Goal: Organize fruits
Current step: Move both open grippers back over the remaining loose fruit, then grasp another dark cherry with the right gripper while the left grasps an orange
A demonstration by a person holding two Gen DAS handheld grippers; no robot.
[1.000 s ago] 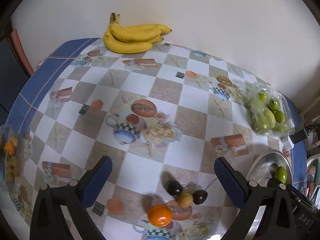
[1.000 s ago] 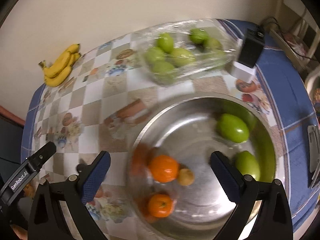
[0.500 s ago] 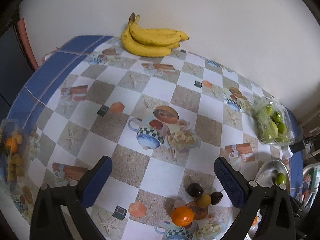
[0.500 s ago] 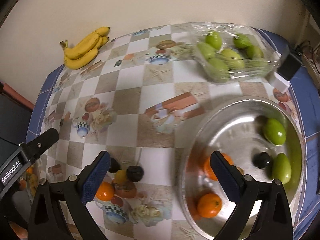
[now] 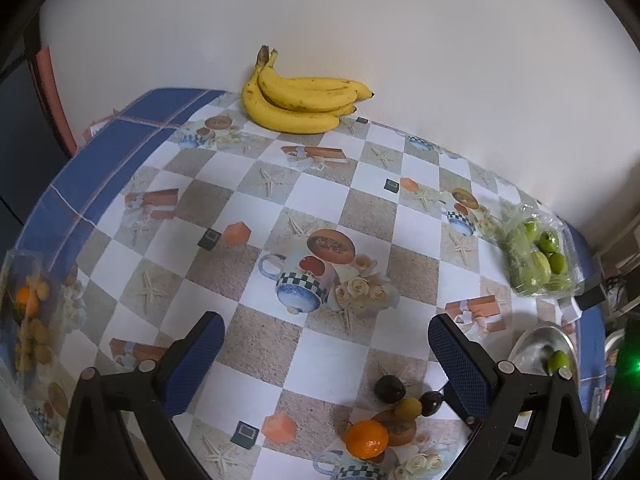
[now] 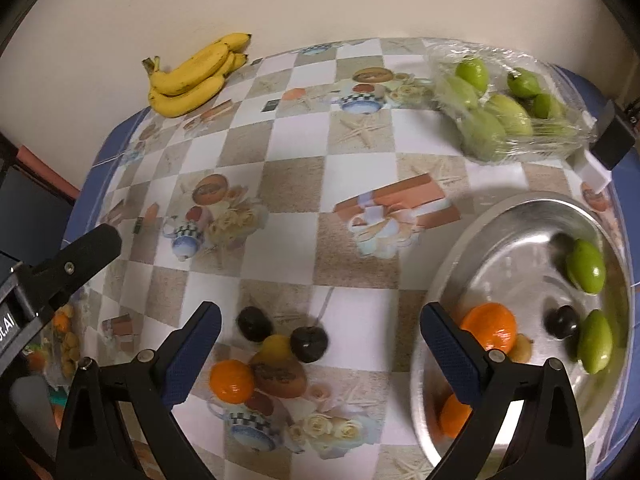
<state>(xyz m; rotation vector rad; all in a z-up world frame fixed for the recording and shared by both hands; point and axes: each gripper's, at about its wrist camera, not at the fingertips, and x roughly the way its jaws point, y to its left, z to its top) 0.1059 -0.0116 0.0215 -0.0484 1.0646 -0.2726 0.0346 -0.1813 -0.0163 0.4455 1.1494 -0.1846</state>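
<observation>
A table covered by a checked cloth (image 5: 332,208) printed with teapots, roses and gift boxes, blue along its border, stands against a plain pale wall (image 5: 360,20). Taking the metal bowl (image 6: 508,232) at the cloth's right edge as the landmark: inside it lie two green fruits (image 6: 586,266), two oranges (image 6: 488,330), a dark plum (image 6: 562,322) and a small yellowish fruit. Just left of the bowl, loose on the cloth, sit an orange (image 6: 232,381), two dark plums (image 6: 309,343) and a small yellow fruit (image 6: 275,346), bunched together. Beyond the bowl lies a clear bag of green fruits (image 6: 500,116); far across from it, by the wall, a bunch of bananas (image 5: 300,104). The left gripper (image 5: 326,364) and right gripper (image 6: 320,354) both hang wide apart above the cloth, holding nothing.
</observation>
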